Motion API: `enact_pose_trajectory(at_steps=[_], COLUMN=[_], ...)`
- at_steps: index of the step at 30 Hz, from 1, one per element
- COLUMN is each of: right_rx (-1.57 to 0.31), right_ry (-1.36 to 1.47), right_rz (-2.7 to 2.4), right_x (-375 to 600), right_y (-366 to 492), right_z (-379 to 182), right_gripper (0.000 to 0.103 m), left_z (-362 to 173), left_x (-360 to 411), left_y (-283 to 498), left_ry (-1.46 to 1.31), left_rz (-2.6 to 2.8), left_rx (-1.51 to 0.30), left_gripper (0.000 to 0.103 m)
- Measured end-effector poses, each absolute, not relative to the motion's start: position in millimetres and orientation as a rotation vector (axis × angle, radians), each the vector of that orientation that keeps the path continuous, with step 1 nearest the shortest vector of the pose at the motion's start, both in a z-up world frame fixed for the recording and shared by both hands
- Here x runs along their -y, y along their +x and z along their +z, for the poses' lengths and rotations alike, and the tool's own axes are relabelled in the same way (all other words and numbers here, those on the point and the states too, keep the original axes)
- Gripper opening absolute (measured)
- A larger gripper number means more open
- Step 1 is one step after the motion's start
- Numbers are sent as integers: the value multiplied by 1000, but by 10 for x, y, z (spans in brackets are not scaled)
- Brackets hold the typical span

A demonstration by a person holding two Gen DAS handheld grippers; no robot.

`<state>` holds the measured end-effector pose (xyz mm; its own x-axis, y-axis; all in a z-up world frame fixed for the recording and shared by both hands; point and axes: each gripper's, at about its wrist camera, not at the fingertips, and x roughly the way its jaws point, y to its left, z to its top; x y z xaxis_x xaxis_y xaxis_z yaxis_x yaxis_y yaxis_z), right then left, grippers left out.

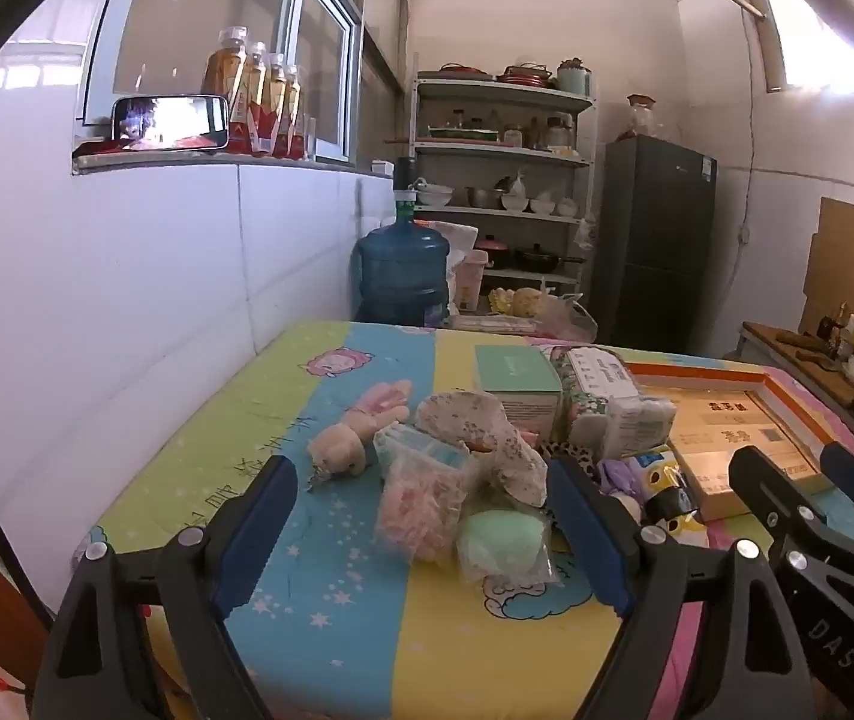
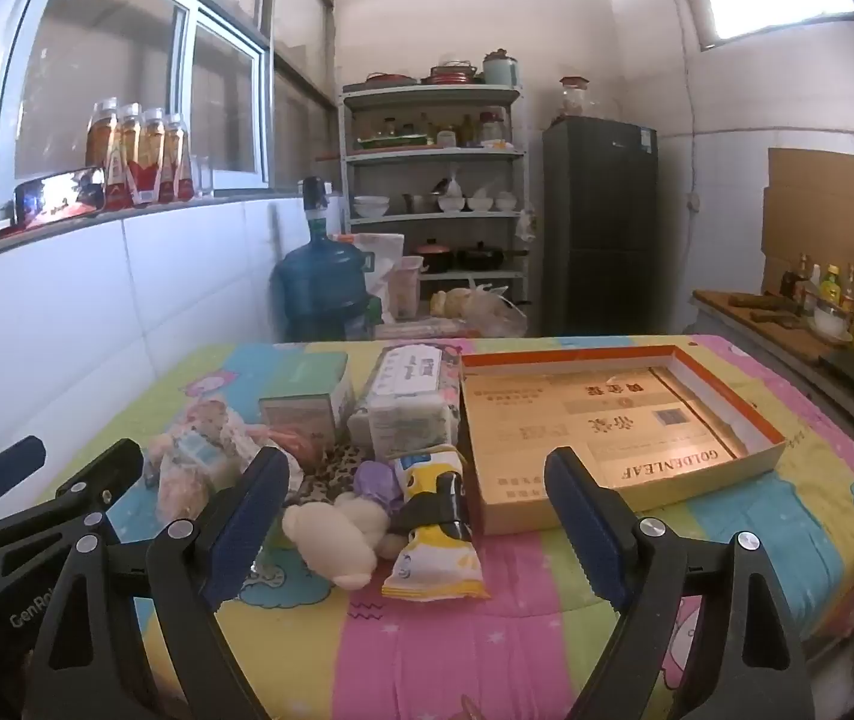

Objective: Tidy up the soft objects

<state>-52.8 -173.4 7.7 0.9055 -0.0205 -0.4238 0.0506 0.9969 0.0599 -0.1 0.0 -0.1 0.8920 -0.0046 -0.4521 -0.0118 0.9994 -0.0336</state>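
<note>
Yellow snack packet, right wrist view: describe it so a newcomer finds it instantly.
Start at the big open orange-rimmed box on the colourful tablecloth. Just off its left near corner, at the front of the pile of soft things, lies the yellow snack packet. It alone is yellow and white with a black band across its middle; the white plush toy beside it is plain.

Four bottles (image 2: 139, 153) on the sill — one water jug (image 2: 322, 288) — one tray (image 2: 769, 450)
</note>
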Motion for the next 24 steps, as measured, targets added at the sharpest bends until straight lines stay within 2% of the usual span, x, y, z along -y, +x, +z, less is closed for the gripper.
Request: enact_pose_trajectory(at_steps=[24], right_rx=[-438], right_ry=[80], right_rz=[-44], right_x=[1751], right_y=[-527], right_z=[125], right_gripper=[88], left_z=[-14], left_x=[57], left_y=[1], left_ry=[-23], left_rz=[-28], left_rx=[-483], left_gripper=[86])
